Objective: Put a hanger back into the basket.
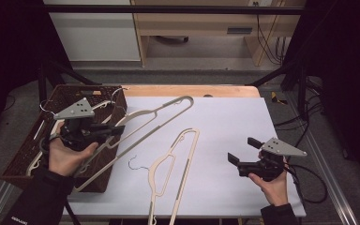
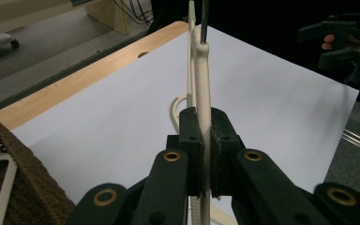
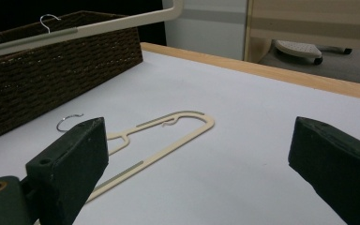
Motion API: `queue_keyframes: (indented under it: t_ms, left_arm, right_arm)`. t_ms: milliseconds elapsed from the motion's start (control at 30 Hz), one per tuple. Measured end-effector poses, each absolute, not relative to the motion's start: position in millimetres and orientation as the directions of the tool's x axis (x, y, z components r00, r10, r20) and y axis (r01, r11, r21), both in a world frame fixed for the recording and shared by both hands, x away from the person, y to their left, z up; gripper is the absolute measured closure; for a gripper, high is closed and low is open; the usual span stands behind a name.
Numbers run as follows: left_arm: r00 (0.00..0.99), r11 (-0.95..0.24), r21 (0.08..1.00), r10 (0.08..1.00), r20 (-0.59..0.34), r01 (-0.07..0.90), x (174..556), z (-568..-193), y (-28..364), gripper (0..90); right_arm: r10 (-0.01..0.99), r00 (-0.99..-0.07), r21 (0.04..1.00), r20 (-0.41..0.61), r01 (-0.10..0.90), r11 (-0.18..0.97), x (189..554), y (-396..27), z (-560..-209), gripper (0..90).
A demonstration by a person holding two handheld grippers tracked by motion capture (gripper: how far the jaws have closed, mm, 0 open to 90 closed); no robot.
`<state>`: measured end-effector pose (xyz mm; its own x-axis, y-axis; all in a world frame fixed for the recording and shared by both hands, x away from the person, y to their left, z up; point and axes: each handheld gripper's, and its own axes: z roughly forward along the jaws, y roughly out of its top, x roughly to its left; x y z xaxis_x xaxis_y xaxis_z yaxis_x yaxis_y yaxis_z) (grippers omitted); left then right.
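Here the left gripper (image 1: 104, 131) pinches a cream hanger (image 1: 161, 111); the right gripper (image 1: 243, 152) is spread, holding nothing.

Black left claw (image 1: 104, 131) and right claw (image 1: 242, 151), grey three-cornered top plates, brass rivets, dark sleeves.

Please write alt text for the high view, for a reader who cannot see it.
The left claw grips a cream hanger lifted over a wicker basket. A second hanger lies flat on the white table, with the right claw open beside it.
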<state>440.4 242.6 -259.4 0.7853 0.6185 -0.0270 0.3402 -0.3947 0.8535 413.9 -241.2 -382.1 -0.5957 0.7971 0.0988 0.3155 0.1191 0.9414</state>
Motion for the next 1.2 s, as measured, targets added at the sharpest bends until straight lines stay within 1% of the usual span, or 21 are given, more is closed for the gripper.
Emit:
queue_keyframes:
  t_ms: [233,533,667,900,1033,1200]
  left_arm:
    - [0.779,-0.389,0.861,0.627,-0.014,0.328,450,-254,268,85.8]
    - [0.724,-0.374,0.858,0.690,0.002,0.353,468,-247,304,85.7]
    - [0.701,-0.349,0.865,0.713,-0.004,0.361,477,-249,322,85.7]
    - [0.649,-0.318,0.854,0.760,-0.030,0.411,490,-257,352,85.8]
    - [0.638,-0.299,0.857,0.769,-0.045,0.420,495,-260,366,85.8]
    - [0.630,-0.306,0.849,0.776,-0.039,0.430,499,-265,379,85.8]
  right_arm:
    - [0.803,-0.590,0.941,0.089,0.313,0.125,414,-241,-382,4.8]
    - [0.804,-0.588,0.942,0.085,0.311,0.128,414,-243,-382,4.4]
    - [0.807,-0.585,0.943,0.087,0.310,0.123,414,-244,-382,4.2]
    - [0.810,-0.580,0.941,0.083,0.313,0.128,416,-245,-383,4.0]
    - [0.811,-0.579,0.939,0.086,0.318,0.127,416,-245,-383,4.0]
    - [0.812,-0.578,0.938,0.083,0.320,0.131,417,-245,-384,3.9]
